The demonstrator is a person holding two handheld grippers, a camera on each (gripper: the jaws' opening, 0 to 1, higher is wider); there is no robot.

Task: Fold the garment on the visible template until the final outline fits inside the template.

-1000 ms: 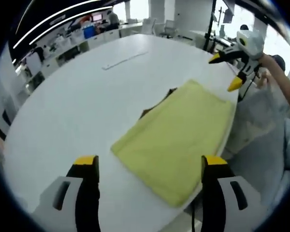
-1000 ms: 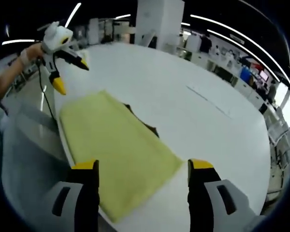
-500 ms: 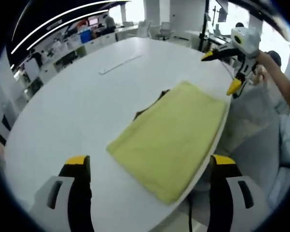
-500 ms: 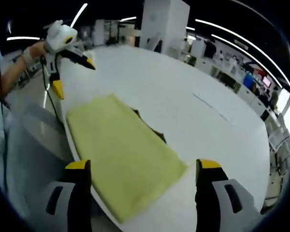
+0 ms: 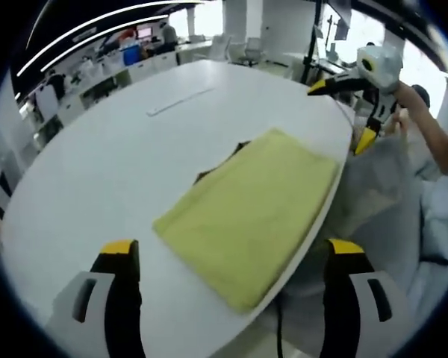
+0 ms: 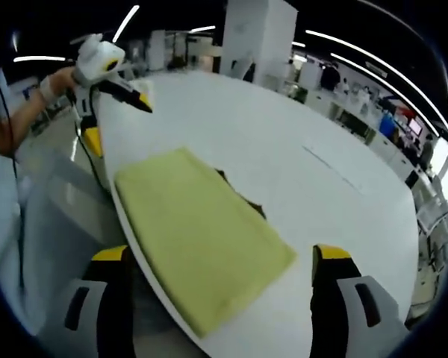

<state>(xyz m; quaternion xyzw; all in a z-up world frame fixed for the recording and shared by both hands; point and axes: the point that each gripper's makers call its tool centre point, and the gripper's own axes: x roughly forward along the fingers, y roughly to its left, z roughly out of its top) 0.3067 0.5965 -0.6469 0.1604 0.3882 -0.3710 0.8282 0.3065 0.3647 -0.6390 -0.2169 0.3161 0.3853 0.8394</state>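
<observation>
A yellow garment lies folded into a flat rectangle on the white table, along the edge nearest the person. A dark template peeks out from under its far side. My left gripper stands open above the garment, holding nothing. The right gripper hangs open past the garment's far end, off the table's edge. In the right gripper view the garment and a sliver of the template lie ahead of my open right gripper. The left gripper hovers open at upper left.
A thin pale strip lies far out on the table, also seen as the strip. The person's arm and hand hold the grippers off the table's edge. Office desks and chairs line the background.
Both views have drawn back from the garment, which has not moved. Each gripper's own jaws stand a little wider apart than a second ago.
</observation>
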